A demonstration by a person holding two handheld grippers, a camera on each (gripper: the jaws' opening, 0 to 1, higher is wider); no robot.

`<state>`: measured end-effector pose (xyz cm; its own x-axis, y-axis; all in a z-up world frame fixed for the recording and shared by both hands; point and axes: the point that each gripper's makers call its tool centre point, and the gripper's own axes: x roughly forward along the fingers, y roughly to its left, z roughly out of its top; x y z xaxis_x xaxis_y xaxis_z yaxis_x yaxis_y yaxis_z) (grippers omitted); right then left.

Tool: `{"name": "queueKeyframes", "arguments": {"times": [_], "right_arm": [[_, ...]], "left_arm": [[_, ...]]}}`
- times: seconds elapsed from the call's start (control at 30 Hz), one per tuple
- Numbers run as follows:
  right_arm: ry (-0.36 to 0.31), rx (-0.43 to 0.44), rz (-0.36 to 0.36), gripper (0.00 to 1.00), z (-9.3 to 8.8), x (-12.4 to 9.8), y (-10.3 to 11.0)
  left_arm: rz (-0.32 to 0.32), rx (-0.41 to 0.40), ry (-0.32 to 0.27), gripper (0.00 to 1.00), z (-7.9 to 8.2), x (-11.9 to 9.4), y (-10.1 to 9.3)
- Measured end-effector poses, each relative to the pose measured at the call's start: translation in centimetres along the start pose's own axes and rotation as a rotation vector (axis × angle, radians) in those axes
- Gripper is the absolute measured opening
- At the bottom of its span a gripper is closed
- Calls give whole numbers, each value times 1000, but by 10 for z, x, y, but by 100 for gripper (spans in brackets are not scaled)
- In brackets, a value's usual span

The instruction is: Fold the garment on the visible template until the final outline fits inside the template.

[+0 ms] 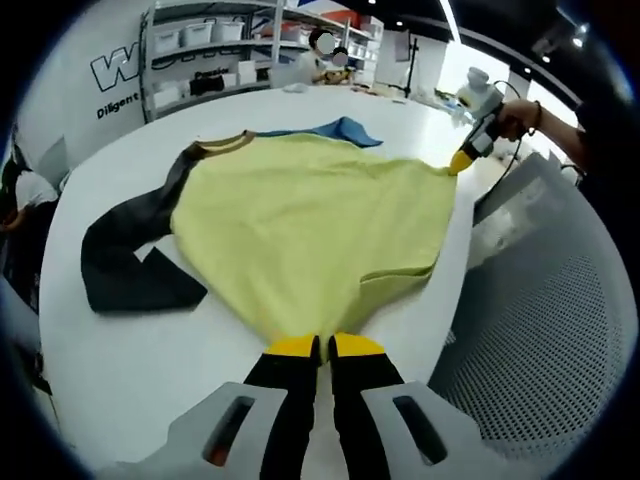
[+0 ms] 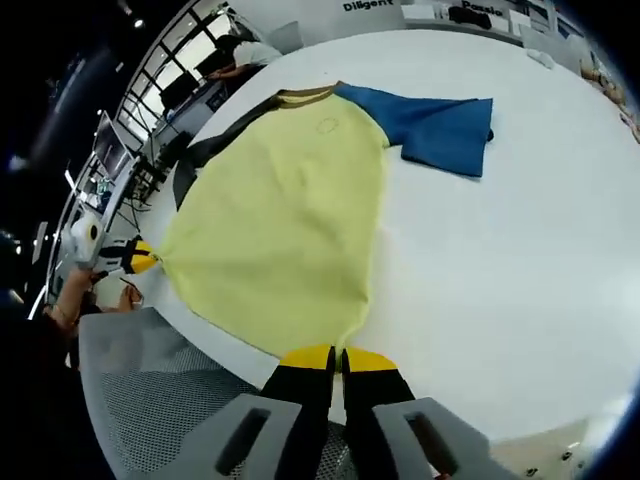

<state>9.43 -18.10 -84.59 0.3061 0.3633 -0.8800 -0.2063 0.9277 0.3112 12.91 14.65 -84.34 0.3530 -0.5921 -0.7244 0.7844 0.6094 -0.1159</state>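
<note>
A yellow T-shirt (image 1: 310, 225) with one black sleeve (image 1: 125, 255) and one blue sleeve (image 1: 340, 130) lies spread on a white table (image 1: 150, 350). My left gripper (image 1: 324, 347) is shut on the shirt's hem at one corner, its yellow-tipped jaws together. My right gripper (image 1: 462, 160) appears at the far right, pinching the other hem corner. In the right gripper view the right gripper (image 2: 337, 356) is shut on the yellow shirt (image 2: 280, 210) at its hem, the blue sleeve (image 2: 435, 130) lies flat to the right, and the left gripper (image 2: 135, 258) holds the far corner.
A grey perforated chair (image 1: 540, 340) stands by the table's edge near the hem, also seen as the chair (image 2: 160, 400). Shelves with white bins (image 1: 215, 50) line the back wall. A person's hand (image 1: 520, 118) holds the right gripper.
</note>
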Motion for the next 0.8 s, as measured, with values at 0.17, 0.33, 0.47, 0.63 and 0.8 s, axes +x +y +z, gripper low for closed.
{"name": "queueKeyframes", "arguments": {"times": [0.17, 0.33, 0.47, 0.63, 0.8], "right_arm": [[55, -26, -16, 0, -16, 6, -2], [74, -64, -58, 0, -20, 11, -6], [81, -101, -71, 0, -22, 12, -6], [83, -103, -78, 0, -23, 12, -9], [94, -128, -102, 0, -27, 15, -10]], "left_arm": [[7, -4, 20, 2, -8, -1, -1], [16, -35, 18, 2, -14, 0, -2], [25, -46, 15, 2, -18, 1, -3], [30, -54, 20, 2, -23, 2, -5], [37, -62, 23, 2, -25, 4, -5]]}}
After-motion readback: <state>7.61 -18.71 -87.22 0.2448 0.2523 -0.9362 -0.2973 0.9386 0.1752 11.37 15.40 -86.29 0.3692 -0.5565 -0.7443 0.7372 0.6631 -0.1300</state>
